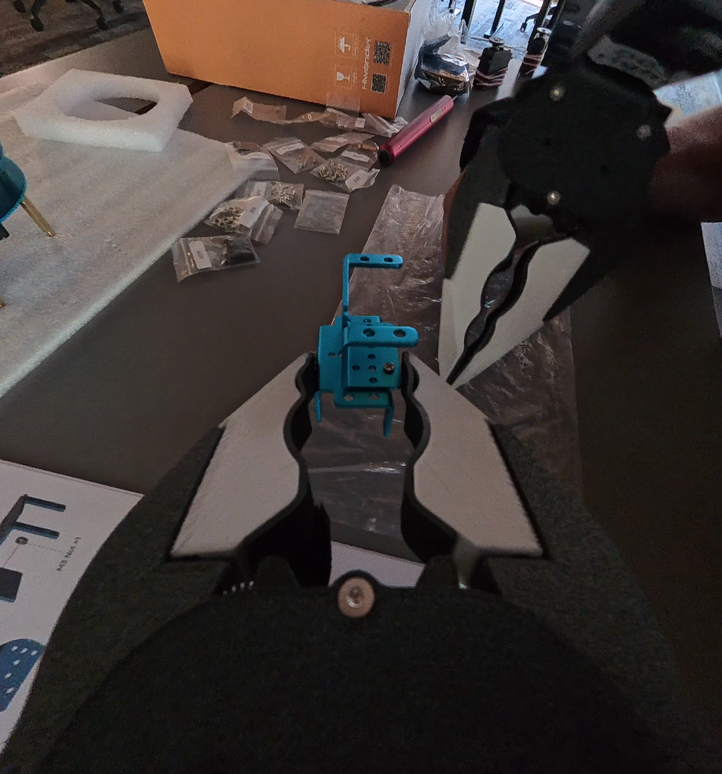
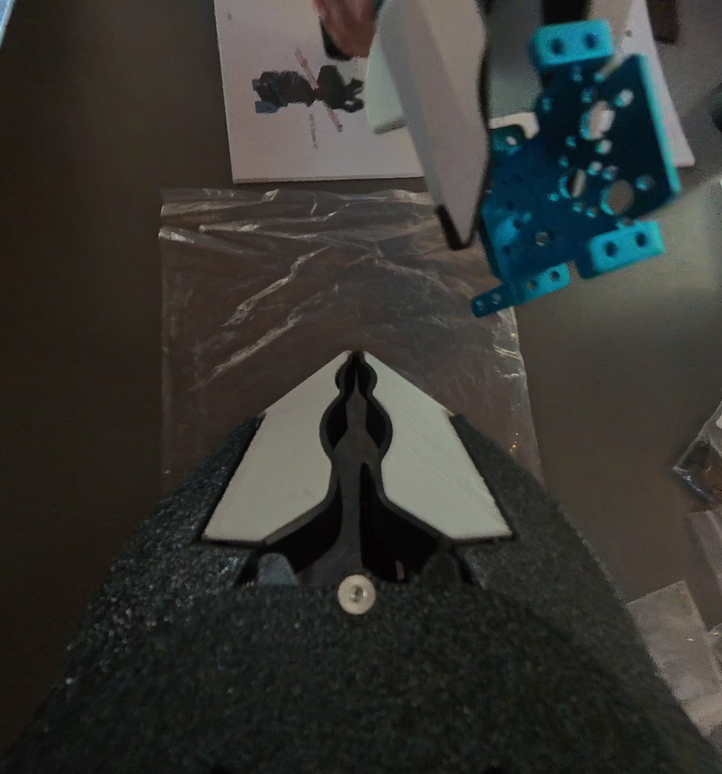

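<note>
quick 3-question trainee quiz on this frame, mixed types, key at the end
1. True or false: the left gripper holds the blue perforated metal bracket assembly between its jaws.
2. The right gripper's jaws are: A) wide open B) shut and empty C) shut on a screw bag.
3. Fill in: the right gripper hangs over a clear ____ bag on the dark table.

Key: 1 true; 2 B; 3 plastic.
</note>
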The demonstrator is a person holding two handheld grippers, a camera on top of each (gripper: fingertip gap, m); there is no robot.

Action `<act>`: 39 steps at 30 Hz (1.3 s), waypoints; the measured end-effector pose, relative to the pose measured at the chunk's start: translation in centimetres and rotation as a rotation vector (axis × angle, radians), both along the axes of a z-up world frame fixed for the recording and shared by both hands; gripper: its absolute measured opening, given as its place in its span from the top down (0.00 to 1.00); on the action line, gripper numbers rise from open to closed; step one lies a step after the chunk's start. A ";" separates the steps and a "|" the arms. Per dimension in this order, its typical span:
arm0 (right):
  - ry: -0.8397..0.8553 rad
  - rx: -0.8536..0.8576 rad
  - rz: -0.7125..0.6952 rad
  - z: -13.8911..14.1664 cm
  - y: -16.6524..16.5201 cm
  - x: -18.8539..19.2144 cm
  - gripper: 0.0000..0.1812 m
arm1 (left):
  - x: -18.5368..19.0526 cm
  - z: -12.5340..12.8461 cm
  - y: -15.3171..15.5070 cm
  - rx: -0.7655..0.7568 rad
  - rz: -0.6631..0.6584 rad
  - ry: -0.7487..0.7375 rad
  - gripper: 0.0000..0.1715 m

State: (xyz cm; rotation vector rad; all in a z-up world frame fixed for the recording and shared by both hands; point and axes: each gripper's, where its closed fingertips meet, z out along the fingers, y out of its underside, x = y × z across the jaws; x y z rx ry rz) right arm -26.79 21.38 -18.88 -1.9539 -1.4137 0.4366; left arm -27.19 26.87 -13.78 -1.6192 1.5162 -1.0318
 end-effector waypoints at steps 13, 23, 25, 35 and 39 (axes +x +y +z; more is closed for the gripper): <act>0.770 -0.618 -0.242 6.4 3.0 1.2 1.00 | 0.6 -0.2 0.1 0.212 0.063 0.009 0.76; 0.943 -0.811 -0.305 6.6 3.8 1.1 1.00 | 1.1 0.3 -1.0 0.228 0.084 -0.023 0.76; 0.930 -0.803 -0.318 6.4 3.9 1.2 1.00 | 1.1 0.2 -0.9 0.230 0.094 -0.017 0.76; 0.894 -0.811 -0.325 5.9 3.6 1.1 1.00 | 1.1 -0.1 -0.7 0.266 0.097 0.000 0.76; 0.883 -0.799 -0.336 5.8 3.7 1.1 1.00 | 1.1 -0.1 -0.6 0.270 0.102 0.002 0.76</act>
